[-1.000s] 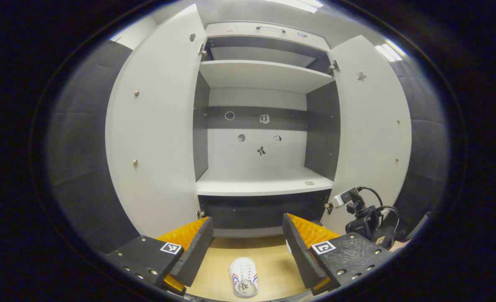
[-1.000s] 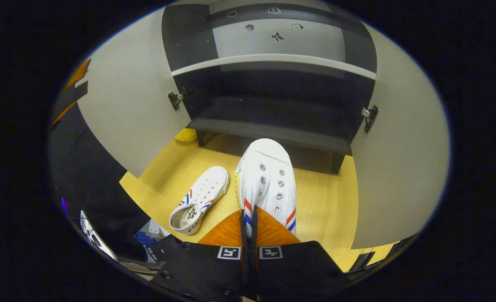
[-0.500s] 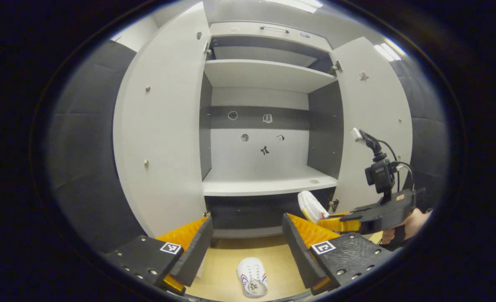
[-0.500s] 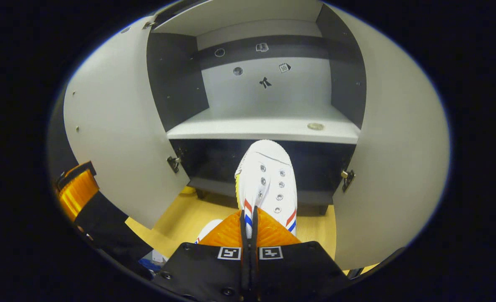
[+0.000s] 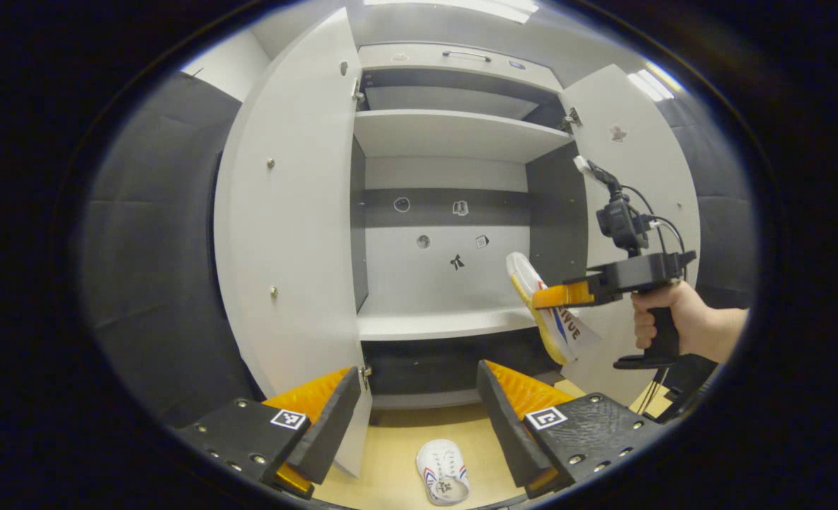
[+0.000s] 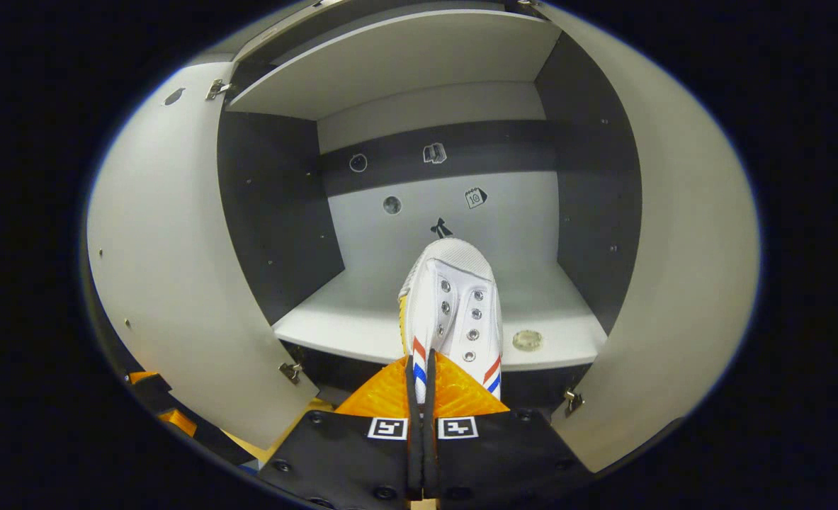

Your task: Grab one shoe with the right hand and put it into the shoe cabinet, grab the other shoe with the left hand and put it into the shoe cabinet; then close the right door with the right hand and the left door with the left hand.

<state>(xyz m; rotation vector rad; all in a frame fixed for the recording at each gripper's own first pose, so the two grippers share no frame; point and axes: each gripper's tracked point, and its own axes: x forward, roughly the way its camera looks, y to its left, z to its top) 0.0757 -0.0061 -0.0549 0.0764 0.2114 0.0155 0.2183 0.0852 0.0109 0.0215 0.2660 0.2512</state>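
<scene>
In the right gripper view my right gripper is shut on a white shoe with red and blue stripes, toe pointing at the cabinet's middle shelf. The left gripper view shows that gripper, held by a hand, carrying the shoe in the air at the shelf's right front edge. My left gripper is open above the wooden floor, and the second white shoe lies on the floor below it. Both cabinet doors, left and right, stand open.
A small round disc lies on the middle shelf's right front. An upper shelf and a dark lower compartment bound the opening. Stickers mark the back panel. Dark padded walls flank the cabinet.
My right gripper has lifted the shoe from floor level up to the middle shelf's height and toward the cabinet. My left gripper has drifted slightly right and stays open.
</scene>
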